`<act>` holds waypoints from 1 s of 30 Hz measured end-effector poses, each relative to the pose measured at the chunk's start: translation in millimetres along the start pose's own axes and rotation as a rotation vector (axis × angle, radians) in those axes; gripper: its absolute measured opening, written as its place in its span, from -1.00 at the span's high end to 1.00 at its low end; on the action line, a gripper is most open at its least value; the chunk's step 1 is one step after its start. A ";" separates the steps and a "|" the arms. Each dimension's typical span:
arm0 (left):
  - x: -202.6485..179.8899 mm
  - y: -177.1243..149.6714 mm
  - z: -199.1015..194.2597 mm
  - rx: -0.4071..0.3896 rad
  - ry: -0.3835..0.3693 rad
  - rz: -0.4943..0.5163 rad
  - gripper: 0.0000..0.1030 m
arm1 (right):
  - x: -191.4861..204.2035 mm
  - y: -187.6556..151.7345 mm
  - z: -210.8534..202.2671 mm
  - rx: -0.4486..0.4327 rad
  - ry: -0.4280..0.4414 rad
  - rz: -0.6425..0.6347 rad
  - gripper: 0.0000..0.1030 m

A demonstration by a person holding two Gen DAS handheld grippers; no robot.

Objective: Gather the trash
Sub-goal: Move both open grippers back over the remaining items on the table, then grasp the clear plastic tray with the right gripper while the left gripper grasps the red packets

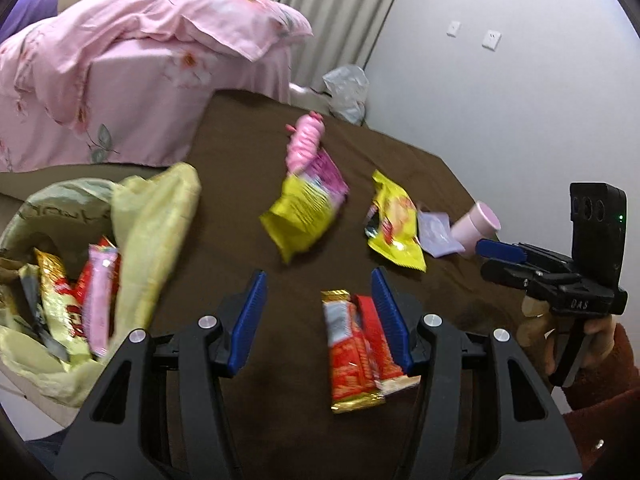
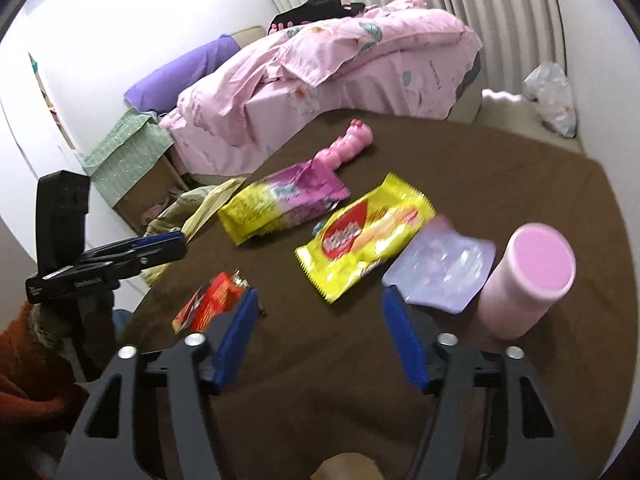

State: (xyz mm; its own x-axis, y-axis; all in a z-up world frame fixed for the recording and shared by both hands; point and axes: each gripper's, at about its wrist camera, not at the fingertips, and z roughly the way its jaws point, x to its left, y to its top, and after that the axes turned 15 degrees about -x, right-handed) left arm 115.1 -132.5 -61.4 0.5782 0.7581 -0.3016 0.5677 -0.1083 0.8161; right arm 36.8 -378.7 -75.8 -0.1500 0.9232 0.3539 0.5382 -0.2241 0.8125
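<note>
The red and gold wrapper lies flat on the brown table, at about 1 o'clock from the left gripper, whose blue pads stand spread wide with nothing between them. The wrapper rests just against the inner face of that gripper's right-hand finger, so it looks like the next piece to be taken; the jaws sit level with the cloth, a fit pose for sliding a pad under a thin foil edge.

At 9 o'clock in the left wrist view hangs the pale yellow-green trash bag, its mouth open at the table's edge and already holding several wrappers. Kept low and close, it makes for a short carry.

Further out, 3 more pieces of litter wait: the yellow and pink packet at 12 o'clock, the yellow candy bag beside it, and the lilac sachet touching that bag's corner. The right gripper is also spread and empty, aimed toward the yellow candy bag.

The pink cup at 2 o'clock and the pink toy may not be rubbish. The pink bedding lies beyond the table.
</note>
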 end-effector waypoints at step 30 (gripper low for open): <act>1.0 -13.1 8.3 0.052 0.015 -0.049 0.00 | -71.9 -8.9 38.6 -0.049 -0.198 0.259 0.65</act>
State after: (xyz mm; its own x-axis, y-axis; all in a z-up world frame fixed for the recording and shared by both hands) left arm 113.2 -135.7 -76.4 0.5404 0.7726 -0.3331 0.6250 -0.1035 0.7738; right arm 74.7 -431.1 -126.4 0.1530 0.8753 0.4587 0.4960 -0.4695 0.7304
